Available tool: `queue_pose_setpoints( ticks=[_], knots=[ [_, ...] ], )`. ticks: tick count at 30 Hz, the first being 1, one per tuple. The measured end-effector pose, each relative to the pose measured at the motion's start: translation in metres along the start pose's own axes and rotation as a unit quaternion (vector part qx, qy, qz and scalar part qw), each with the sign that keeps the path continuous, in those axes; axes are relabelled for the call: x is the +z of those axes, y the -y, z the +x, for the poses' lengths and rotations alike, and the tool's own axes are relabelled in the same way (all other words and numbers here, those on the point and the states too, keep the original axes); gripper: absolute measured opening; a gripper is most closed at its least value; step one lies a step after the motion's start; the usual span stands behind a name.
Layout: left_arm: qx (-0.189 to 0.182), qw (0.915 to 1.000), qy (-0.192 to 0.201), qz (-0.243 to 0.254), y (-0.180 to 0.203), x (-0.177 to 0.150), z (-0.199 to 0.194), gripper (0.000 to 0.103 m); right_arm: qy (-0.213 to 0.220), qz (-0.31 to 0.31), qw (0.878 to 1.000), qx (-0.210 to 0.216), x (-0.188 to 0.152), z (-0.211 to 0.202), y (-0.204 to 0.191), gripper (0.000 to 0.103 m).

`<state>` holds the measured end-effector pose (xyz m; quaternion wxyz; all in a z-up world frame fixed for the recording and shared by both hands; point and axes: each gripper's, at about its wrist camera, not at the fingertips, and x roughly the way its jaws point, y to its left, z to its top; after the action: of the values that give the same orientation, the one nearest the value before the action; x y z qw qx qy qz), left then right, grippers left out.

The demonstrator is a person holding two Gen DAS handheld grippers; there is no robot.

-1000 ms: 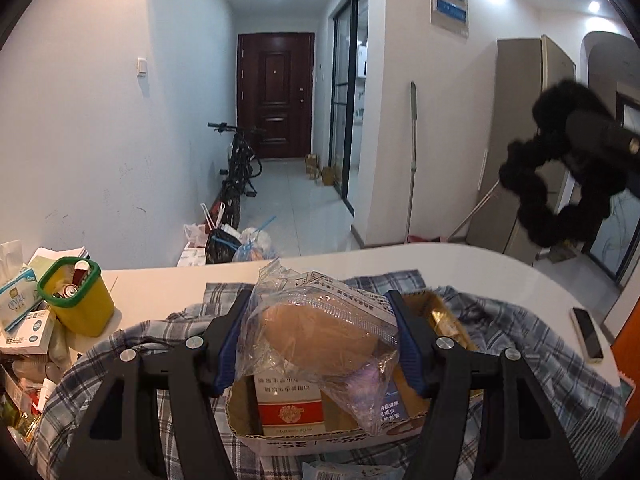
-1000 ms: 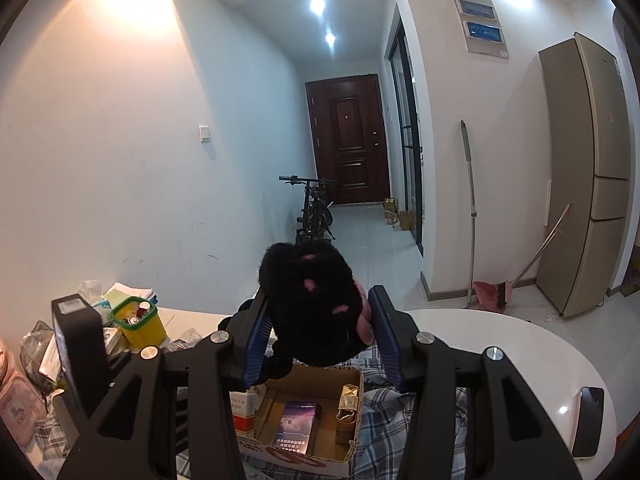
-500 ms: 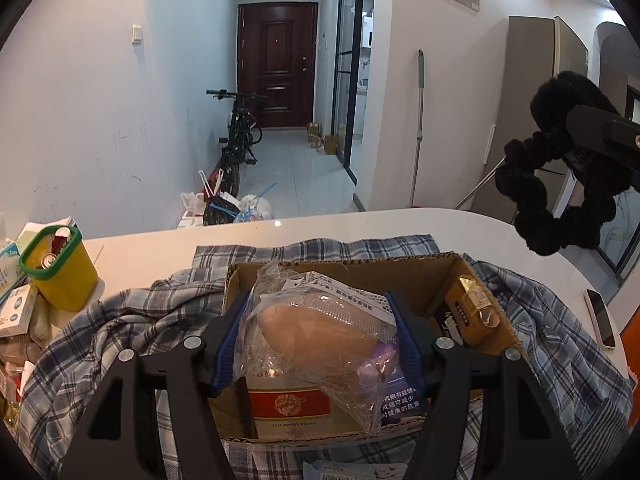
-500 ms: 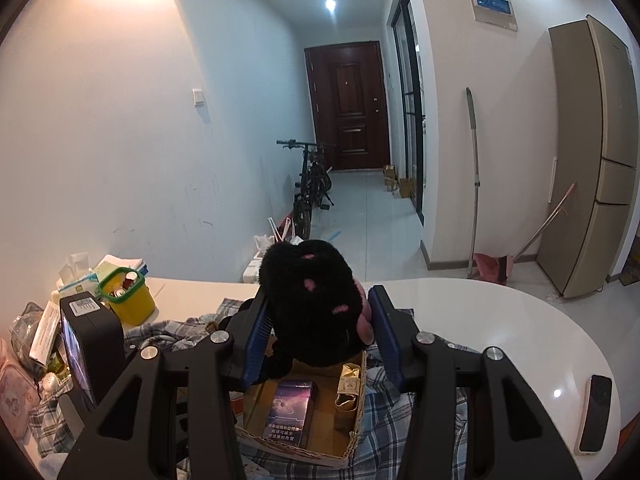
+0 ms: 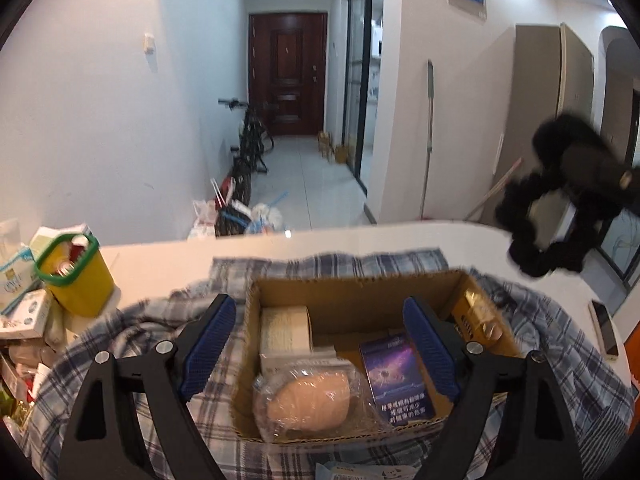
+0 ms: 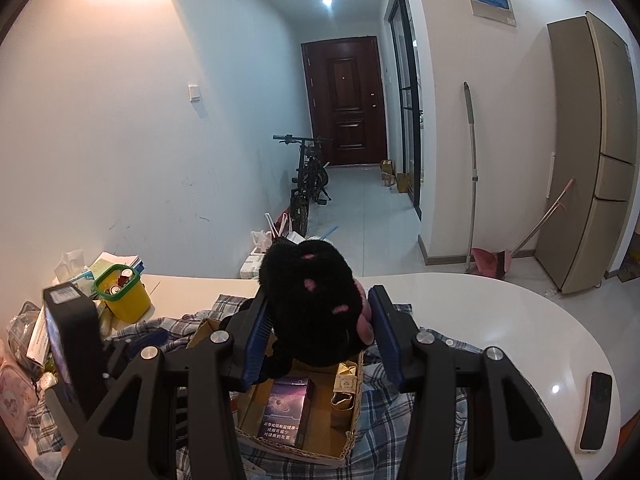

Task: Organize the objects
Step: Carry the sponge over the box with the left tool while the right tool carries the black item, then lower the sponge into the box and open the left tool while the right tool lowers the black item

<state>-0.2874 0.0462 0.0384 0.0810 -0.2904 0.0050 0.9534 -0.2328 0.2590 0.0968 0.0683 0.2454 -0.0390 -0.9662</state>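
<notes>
White table draped with a plaid cloth; on it an open cardboard box. Left gripper is opening, nothing pinched; a bagged beige item lies at the box's near left. A purple carton carries Chinese print, unreadable. Right gripper is clamped on a black plush above the box.

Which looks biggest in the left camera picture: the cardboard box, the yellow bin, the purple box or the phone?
1. cardboard box
2. yellow bin
3. purple box, though it sits nearer the camera, so its rank against the bin is unsure
4. phone
</notes>
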Motion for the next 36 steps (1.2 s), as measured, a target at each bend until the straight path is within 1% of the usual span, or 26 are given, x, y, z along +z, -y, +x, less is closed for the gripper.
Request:
queue_pose_setpoints(
  ticks=[2, 4, 5, 6, 8, 11, 15, 19, 22, 25, 26, 27, 29, 36],
  knots=[
    [0.003, 0.9996, 0.026, -0.01, -0.007, 0.006, -0.014, 0.088, 0.0, -0.001, 1.0, 0.002, 0.0, 0.0, -0.001, 0.047],
    [0.001, 0.9987, 0.045, -0.022, -0.013, 0.012, -0.025, 0.09, -0.001, -0.003, 1.0, 0.002, 0.0, 0.0, -0.003, 0.047],
    [0.001, 0.9981, 0.055, -0.028, -0.016, 0.013, -0.029, 0.099, -0.002, -0.004, 1.0, 0.002, 0.0, 0.001, -0.003, 0.047],
    [0.002, 0.9973, 0.064, -0.036, -0.02, 0.016, -0.034, 0.103, -0.004, -0.005, 1.0, 0.001, -0.001, 0.003, -0.004, 0.047],
    [0.01, 0.9959, 0.076, -0.048, -0.025, 0.016, -0.037, 0.103, -0.011, -0.006, 1.0, 0.0, -0.003, 0.008, -0.004, 0.047],
    [0.019, 0.9962, 0.066, -0.053, -0.032, 0.017, -0.031, 0.103, -0.026, -0.007, 1.0, -0.001, -0.007, 0.02, -0.007, 0.047],
    [0.014, 0.9966, 0.058, -0.057, -0.033, 0.018, -0.028, 0.103, -0.057, -0.006, 0.998, 0.004, -0.017, 0.041, -0.01, 0.047],
    [0.022, 0.9964, 0.069, -0.043, -0.027, 0.018, -0.033, 0.103, -0.078, -0.013, 0.997, -0.001, -0.026, 0.058, -0.014, 0.047],
    [0.032, 0.9964, 0.073, -0.029, -0.022, 0.018, -0.035, 0.103, -0.094, -0.013, 0.995, 0.007, -0.032, 0.067, -0.016, 0.048],
    [0.046, 0.997, 0.057, -0.025, -0.019, 0.019, -0.032, 0.103, -0.108, -0.009, 0.994, 0.017, -0.037, 0.074, -0.016, 0.049],
    [0.043, 0.9972, 0.057, -0.023, -0.018, 0.019, -0.032, 0.103, -0.112, -0.009, 0.993, 0.019, -0.038, 0.077, -0.016, 0.049],
    [0.041, 0.9971, 0.061, -0.021, -0.018, 0.019, -0.033, 0.103, -0.115, -0.009, 0.993, 0.019, -0.04, 0.078, -0.016, 0.049],
    [0.055, 0.9962, 0.066, -0.017, -0.017, 0.019, -0.035, 0.103, -0.119, -0.011, 0.993, 0.015, -0.042, 0.081, -0.015, 0.049],
    [0.076, 0.994, 0.076, -0.017, -0.022, 0.02, -0.038, 0.103, -0.131, -0.012, 0.991, 0.012, -0.048, 0.089, -0.016, 0.049]
  ],
)
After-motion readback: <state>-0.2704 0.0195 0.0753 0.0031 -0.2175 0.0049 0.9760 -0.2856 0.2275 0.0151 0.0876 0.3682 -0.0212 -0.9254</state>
